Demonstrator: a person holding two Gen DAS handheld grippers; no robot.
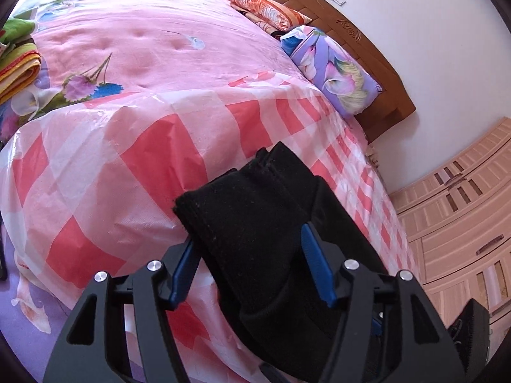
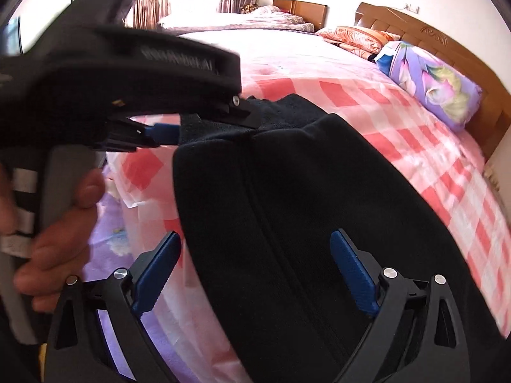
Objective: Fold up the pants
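Left wrist view shows the black pants [image 1: 255,210] lying folded in a thick bundle on the pink checked plastic sheet [image 1: 95,166] that covers the near part of the bed [image 1: 134,41], with the folded end pointing away from the camera. The left gripper [image 1: 249,255] straddles that bundle; its blue pads [image 1: 314,265] stand on either side of the cloth, about half open, and whether they press on it cannot be told for sure, though a gap seems to show at the left pad. In the right wrist view the right gripper [image 2: 255,265] is spread wide over the same pants, its pads clear of the fabric and holding nothing, while a hand [image 2: 60,223] grips the other tool's handle at the left. The cloth looks soft, thick and fleecy, light enough to lift but limp, so it will sag and unroll if taken by one layer only. The plastic under it looks slick, so the bundle may slide. A good hold would be across all the layers at a folded edge, one gripper toward each end.
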